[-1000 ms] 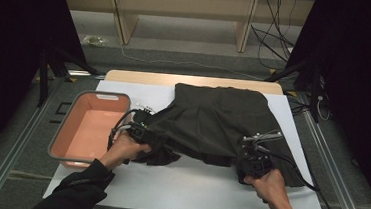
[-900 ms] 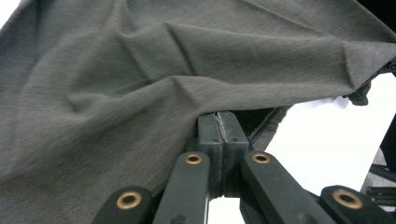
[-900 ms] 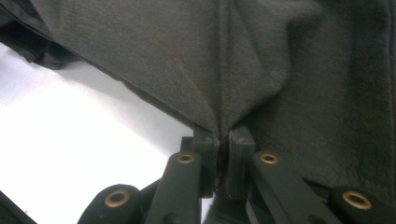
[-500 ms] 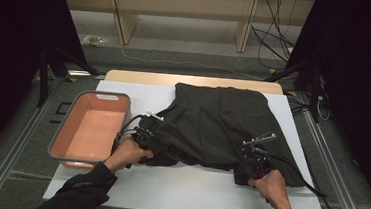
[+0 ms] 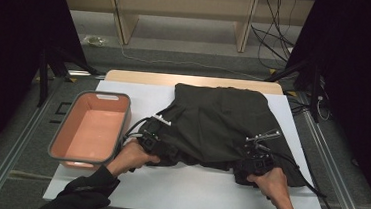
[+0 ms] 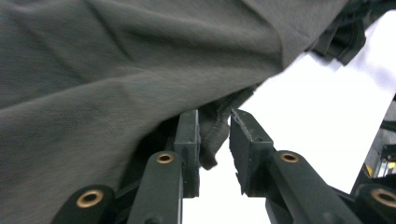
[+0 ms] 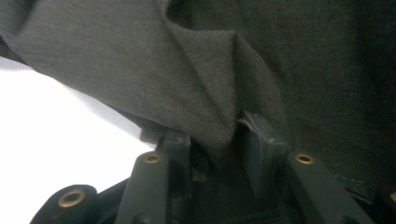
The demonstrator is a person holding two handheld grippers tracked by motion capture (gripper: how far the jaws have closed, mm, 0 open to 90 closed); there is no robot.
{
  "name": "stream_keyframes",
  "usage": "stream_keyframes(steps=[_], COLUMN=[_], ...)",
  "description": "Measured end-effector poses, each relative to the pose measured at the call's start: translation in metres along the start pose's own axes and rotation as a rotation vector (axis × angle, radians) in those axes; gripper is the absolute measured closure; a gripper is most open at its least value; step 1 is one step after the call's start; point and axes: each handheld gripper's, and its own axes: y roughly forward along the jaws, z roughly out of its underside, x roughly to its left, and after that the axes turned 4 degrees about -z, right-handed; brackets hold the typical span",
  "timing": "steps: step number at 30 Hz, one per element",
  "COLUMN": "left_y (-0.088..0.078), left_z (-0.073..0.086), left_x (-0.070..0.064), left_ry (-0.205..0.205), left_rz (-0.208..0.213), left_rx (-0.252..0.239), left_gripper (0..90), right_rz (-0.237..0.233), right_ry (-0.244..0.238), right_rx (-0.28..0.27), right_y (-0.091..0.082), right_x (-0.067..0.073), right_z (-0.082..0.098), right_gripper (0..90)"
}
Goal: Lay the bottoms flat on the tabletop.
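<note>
A dark grey garment [image 5: 217,122] lies spread over the white table [image 5: 192,190]. My left gripper [image 5: 159,143] is at the garment's near left corner. In the left gripper view its jaws [image 6: 212,119] have just been opening, and a stitched hem of the garment [image 6: 116,70] hangs loose between them against one pad. My right gripper [image 5: 250,162] is at the near right edge. In the right gripper view its jaws [image 7: 212,128] have also just been opening, with a fold of the garment [image 7: 140,60] sagging into the gap, unpinched.
A salmon-coloured tray [image 5: 96,96] with a grey rim stands with nothing in it on the table's left side, close to my left hand. Bare white table runs along the near edge. Cables trail from both grippers and lie on the floor at the back right.
My left gripper has slid a little to the right along the garment's near edge. The right gripper has sunk slightly. The garment's near edge has settled lower onto the table.
</note>
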Motion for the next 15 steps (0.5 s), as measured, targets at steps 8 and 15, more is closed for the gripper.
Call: stream_keyframes(steps=[8, 15], left_y=[0.030, 0.044], left_z=[-0.001, -0.002], left_x=[-0.012, -0.018], left_ry=[0.008, 0.014], left_rz=[-0.021, -0.069], left_rx=[0.072, 0.094], left_gripper=[60.7, 52.1], right_rz=[-0.015, -0.023], right_ry=[0.004, 0.002], right_rx=[-0.007, -0.004], right_y=[-0.001, 0.001], right_x=[0.001, 0.002], right_z=[-0.001, -0.001], right_gripper=[64.1, 63.6])
